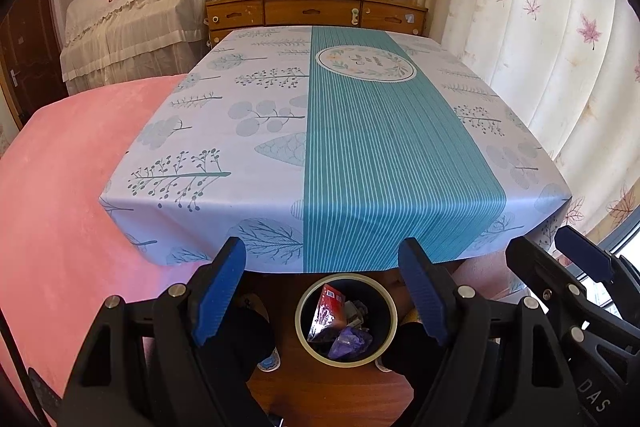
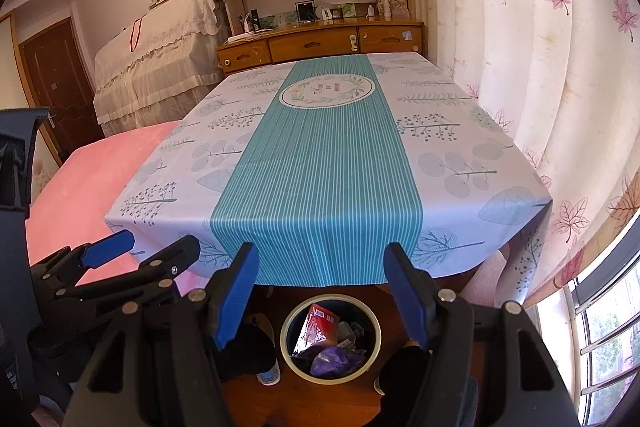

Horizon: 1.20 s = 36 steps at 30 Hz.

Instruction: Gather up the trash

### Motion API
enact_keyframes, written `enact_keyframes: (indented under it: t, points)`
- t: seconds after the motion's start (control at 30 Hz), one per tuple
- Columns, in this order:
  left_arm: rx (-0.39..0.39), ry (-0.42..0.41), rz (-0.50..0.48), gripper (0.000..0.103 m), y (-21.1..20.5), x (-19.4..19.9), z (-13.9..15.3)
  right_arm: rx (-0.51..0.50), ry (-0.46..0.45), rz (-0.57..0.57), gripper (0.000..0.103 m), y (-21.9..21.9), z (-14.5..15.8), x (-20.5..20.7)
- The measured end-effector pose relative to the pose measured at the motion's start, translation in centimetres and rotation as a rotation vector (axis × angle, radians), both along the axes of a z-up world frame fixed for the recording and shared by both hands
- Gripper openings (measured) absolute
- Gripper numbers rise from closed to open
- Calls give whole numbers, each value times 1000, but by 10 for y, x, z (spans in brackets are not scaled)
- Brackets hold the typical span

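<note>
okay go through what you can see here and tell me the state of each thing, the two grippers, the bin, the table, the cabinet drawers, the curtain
Left gripper: open, empty.
Right gripper: open, empty.
Bin: upright on the floor, uncovered, trash inside.
Red wrapper: in the bin, standing on end.
Purple wrapper: in the bin, crumpled.
Table: covered by a cloth, nothing on it.
Cabinet drawers: shut.
Curtain: drawn.

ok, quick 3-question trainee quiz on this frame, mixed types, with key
1. True or false: the left gripper is shut on a wrapper.
2. Where is the bin? A) on the tablecloth B) on the floor by the table's near edge C) on the pink bed
3. Fill in: the wrapper standing in the bin is ___.

Key: 1 false, both it and the right gripper are open and empty; 2 B; 3 red.
</note>
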State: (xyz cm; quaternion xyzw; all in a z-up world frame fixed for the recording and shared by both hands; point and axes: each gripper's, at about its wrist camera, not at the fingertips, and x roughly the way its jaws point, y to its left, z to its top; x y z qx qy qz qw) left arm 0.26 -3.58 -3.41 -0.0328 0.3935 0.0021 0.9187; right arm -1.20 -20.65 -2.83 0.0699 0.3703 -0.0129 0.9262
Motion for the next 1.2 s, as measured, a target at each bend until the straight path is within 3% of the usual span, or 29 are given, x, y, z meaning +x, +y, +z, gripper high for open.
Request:
enact_keyframes:
  t: [1.2]
  points:
    - [3,-14,2,77,1,-3,5,4,-24,-11,65,4,3,-5]
